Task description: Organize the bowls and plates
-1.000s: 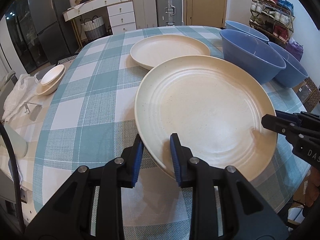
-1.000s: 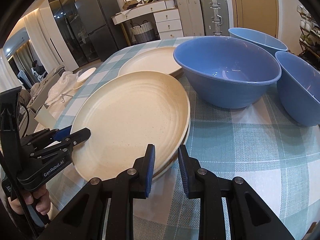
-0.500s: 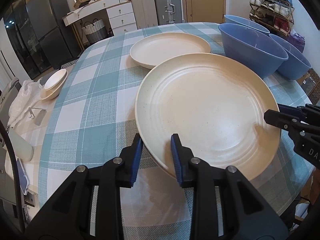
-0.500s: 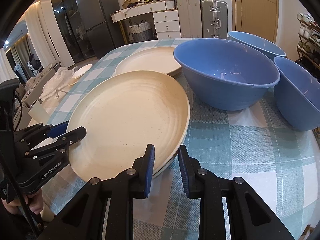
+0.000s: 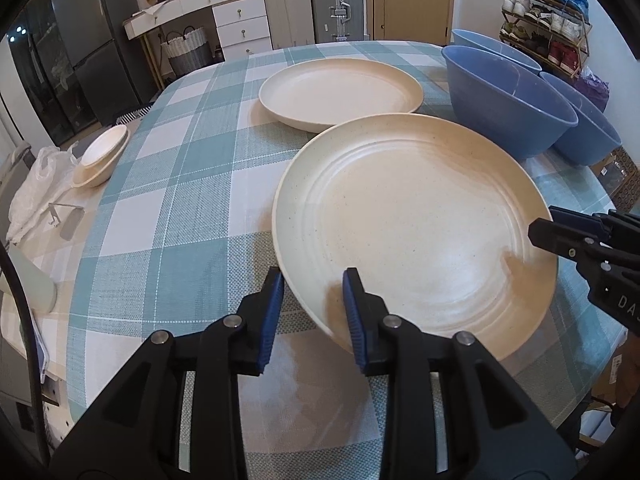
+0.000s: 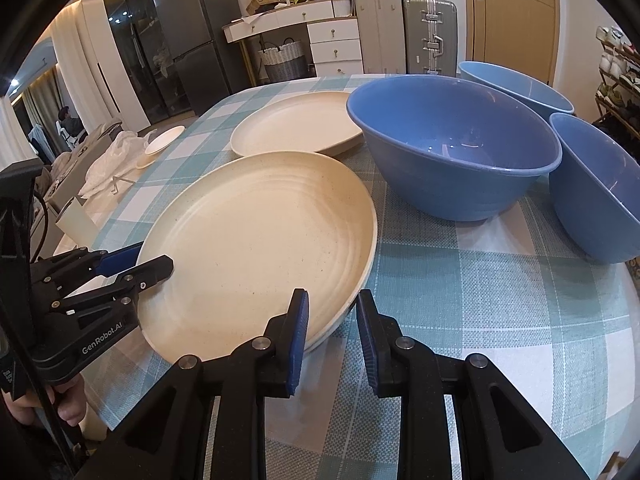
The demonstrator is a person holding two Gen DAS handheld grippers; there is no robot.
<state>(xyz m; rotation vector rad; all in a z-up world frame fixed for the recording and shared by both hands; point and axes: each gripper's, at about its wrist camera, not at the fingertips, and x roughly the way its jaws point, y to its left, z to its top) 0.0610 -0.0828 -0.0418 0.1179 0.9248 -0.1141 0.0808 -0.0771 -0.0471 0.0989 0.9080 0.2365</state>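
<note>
A large cream ribbed plate [image 5: 400,220] [image 6: 256,248] lies on the checked tablecloth, and in the right wrist view a second rim shows right under it. My left gripper [image 5: 314,284] [image 6: 154,260] straddles the plate's near-left rim. Its jaws are opening, with the rim still between them. On the opposite rim my right gripper [image 6: 332,300] [image 5: 542,222] is shut. Farther back sits another cream plate [image 5: 340,88] [image 6: 296,124]. Three blue bowls stand at the right: one [image 6: 452,148] beside the plates, one [image 6: 512,84] behind it, one [image 6: 596,196] at the table's edge.
Small cream dishes [image 5: 102,160] are stacked at the table's left edge beside a white plastic bag [image 5: 32,184]. The round table's edge curves close on the right. A person's hand [image 6: 68,408] holds the left gripper. Suitcases, drawers and a shoe rack stand beyond the table.
The left gripper's jaws have parted slightly around the rim. The plate, the bowls and both hands stay where they were.
</note>
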